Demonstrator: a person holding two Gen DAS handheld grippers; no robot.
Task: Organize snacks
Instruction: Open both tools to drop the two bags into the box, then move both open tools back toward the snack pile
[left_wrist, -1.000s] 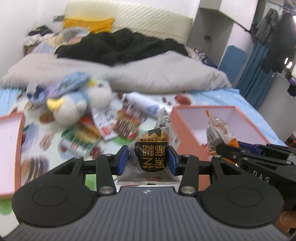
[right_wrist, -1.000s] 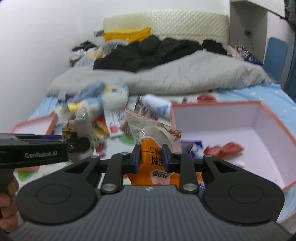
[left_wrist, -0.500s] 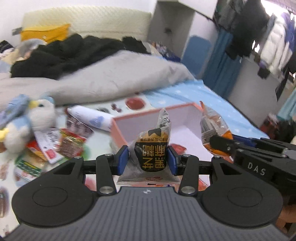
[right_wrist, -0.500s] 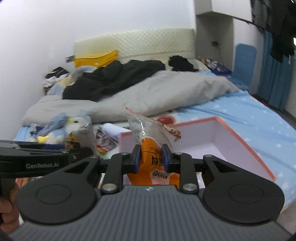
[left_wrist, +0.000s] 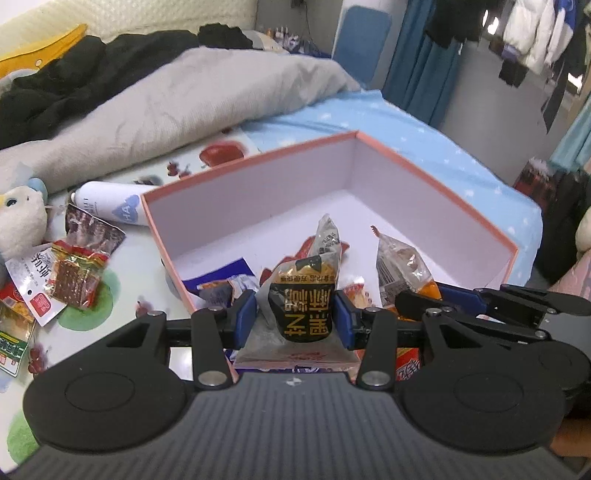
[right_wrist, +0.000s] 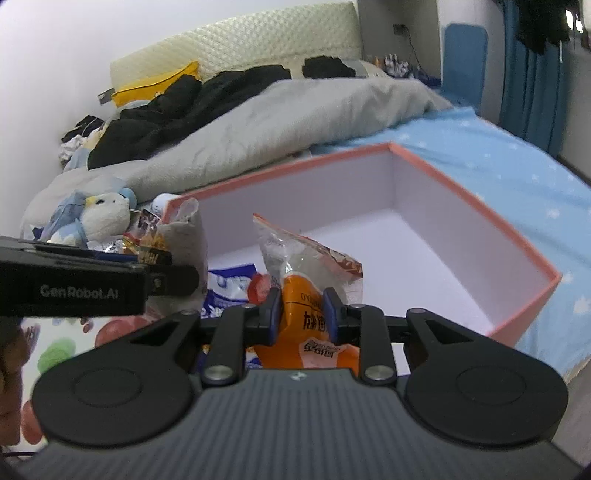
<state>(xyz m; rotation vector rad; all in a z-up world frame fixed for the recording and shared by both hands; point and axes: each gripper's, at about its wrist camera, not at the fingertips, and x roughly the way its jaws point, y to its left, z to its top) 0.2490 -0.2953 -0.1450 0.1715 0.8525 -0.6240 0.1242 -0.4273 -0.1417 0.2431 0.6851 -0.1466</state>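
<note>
Both grippers are tilted down over 1 box (left_wrist: 436, 173): 1 black pack (left_wrist: 303, 306) is pinched by the left gripper (left_wrist: 295, 317), 1 orange pack (right_wrist: 304, 314) by the right gripper (right_wrist: 301, 314).

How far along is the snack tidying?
Partway. A few packets already lie in the pink box. In hand: the left gripper clamps a black-and-yellow snack pack and the right gripper an orange snack bag, both above the box. Left: loose snacks beside the plush toy.
</note>
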